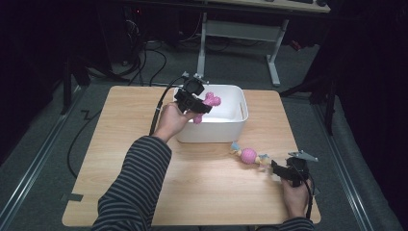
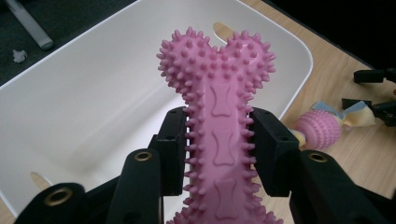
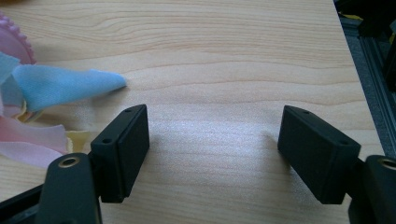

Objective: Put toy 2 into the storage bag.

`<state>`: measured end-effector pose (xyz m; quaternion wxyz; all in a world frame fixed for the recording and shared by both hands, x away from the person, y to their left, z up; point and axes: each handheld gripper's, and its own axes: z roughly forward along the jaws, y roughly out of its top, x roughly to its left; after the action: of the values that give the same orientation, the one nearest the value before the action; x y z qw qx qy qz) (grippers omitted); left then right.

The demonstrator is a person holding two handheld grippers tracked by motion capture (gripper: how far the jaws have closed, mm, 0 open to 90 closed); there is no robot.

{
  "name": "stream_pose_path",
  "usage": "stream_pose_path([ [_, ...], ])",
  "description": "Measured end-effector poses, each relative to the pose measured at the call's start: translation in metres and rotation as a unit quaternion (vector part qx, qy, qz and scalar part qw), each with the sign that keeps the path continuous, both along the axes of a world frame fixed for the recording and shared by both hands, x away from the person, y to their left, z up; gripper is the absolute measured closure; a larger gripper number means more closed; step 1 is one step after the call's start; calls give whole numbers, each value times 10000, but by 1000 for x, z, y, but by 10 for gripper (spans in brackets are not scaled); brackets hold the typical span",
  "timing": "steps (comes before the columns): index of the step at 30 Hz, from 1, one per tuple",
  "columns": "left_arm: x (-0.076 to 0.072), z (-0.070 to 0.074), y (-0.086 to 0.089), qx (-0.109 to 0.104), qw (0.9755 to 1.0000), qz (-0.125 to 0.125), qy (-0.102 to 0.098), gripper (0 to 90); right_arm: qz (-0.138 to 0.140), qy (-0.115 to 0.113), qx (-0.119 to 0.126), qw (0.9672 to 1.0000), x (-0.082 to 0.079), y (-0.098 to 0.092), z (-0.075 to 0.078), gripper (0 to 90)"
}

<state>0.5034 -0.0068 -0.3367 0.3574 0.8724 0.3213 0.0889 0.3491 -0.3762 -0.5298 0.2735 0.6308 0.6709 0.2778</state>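
The pink bone [image 2: 223,130], a spiky rubber toy with small bone shapes pressed into its shaft, is being held in the air over the white bin [image 1: 240,115], its lobed end pointing toward the bin's far right corner. The left gripper [image 1: 197,103] is pinching it: in the left gripper view both black pads [image 2: 273,149] are pressing on the studded sides of the shaft, one on each side, with the heart-shaped head sticking out beyond them. In the high view the person's left hand [image 1: 169,120] is gripping that tool just above the bin's near left wall, and a striped sleeve [image 1: 137,185] is running back from it toward the near edge of the table [image 1: 120,139]. The bin is sitting on the far middle of the table, and its floor under the bone is looking bare in the left gripper view. To the right of the bin and nearer the person, a second toy [image 1: 248,155] is lying on the wood: a pink ribbed ball with blue, yellow and pink cloth strips at both ends. The right gripper [image 1: 278,169] is resting low on the near right part of the table, just beside that toy's right end; its jaws are standing spread with bare wood between them, and a blue cloth tip [image 3: 70,84] is lying just left of its left pad [image 3: 123,147], not touching it.
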Motion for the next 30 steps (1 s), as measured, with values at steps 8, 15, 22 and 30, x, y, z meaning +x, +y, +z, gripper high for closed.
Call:
stream_pose_path([
  [8,8,-7,-1,29,9998,186,-7,587,0,-1,1,10000,0,0,0,252],
  [15,19,-18,1,-20,9991,411,123,586,24,-5,-3,10000,0,0,0,251],
  [22,24,-26,-1,17,9988,472,121,586,20,-3,4,10000,0,0,0,252],
  [30,30,-31,-1,-12,9980,624,91,587,20,-2,5,10000,0,0,0,252],
])
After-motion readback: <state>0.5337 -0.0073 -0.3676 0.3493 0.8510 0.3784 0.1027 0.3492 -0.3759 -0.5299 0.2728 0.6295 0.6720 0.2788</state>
